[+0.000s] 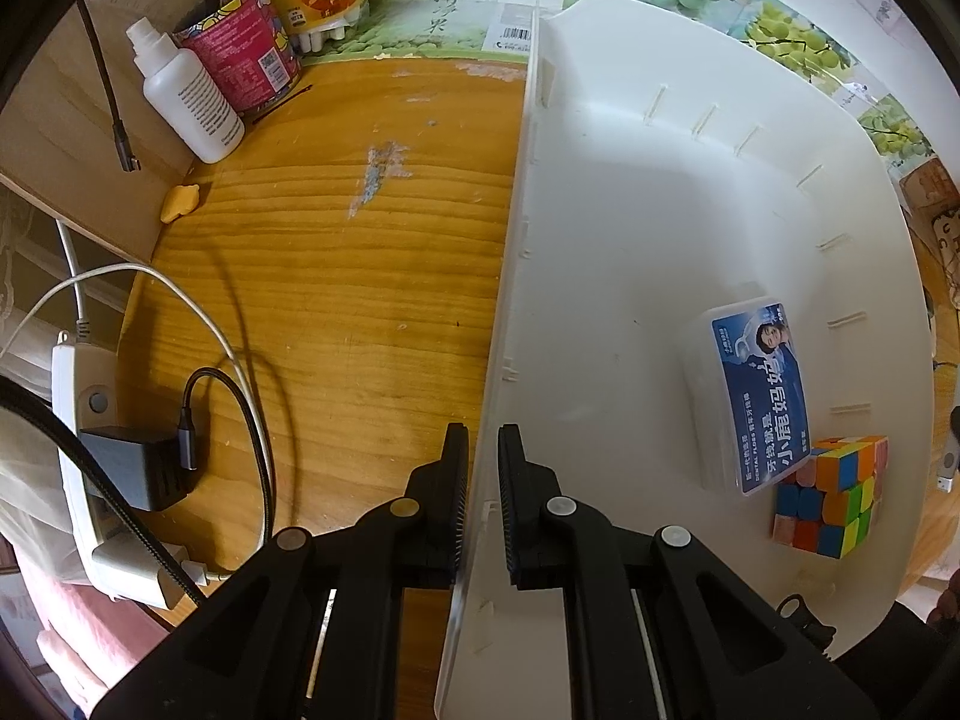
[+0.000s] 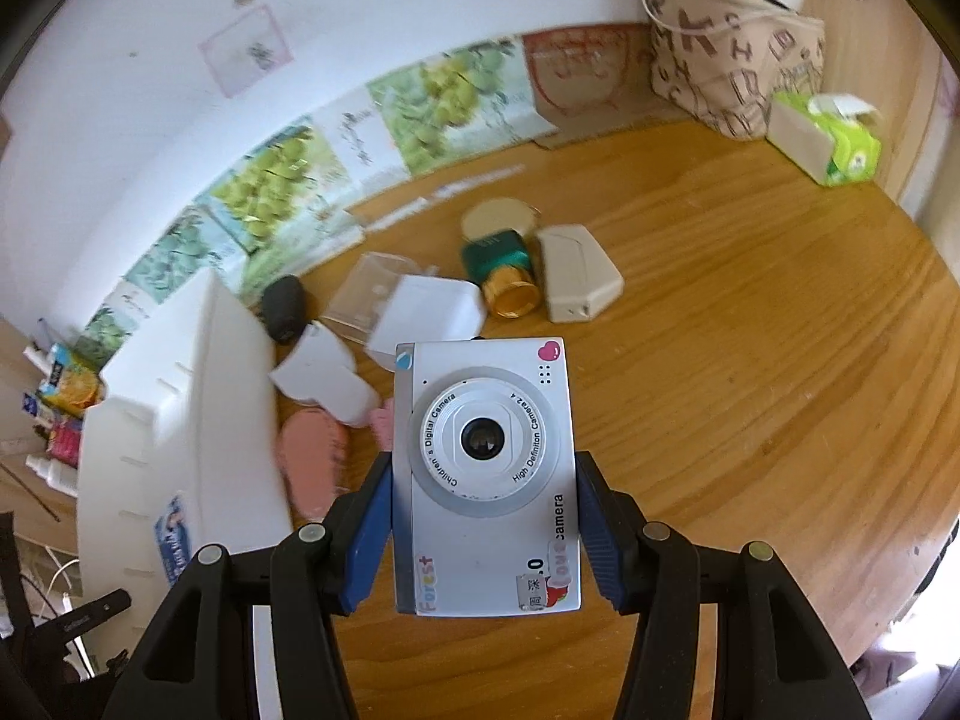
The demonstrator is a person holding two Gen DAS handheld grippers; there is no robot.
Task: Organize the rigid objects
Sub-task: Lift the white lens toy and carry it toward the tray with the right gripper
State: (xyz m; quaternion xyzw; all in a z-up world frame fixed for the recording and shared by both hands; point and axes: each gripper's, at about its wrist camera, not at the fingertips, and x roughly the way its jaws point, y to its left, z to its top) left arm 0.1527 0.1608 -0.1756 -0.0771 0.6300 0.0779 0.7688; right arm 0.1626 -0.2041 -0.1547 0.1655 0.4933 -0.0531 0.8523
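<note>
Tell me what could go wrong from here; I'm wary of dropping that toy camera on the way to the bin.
The right tool grips the children's camera only by its narrow sides, so it could slip out. The left tool is clamped on the white bin wall; tugging could shift it. The floss box and puzzle cube already crowd one corner, so the camera might land on them.

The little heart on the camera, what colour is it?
Pink. The heart sits at the top corner of the silver camera, clearest in the right wrist view.

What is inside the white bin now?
Inside the white bin lie a floss box and a puzzle cube, touching each other. The nearest corner is hidden by the left claw.
</note>
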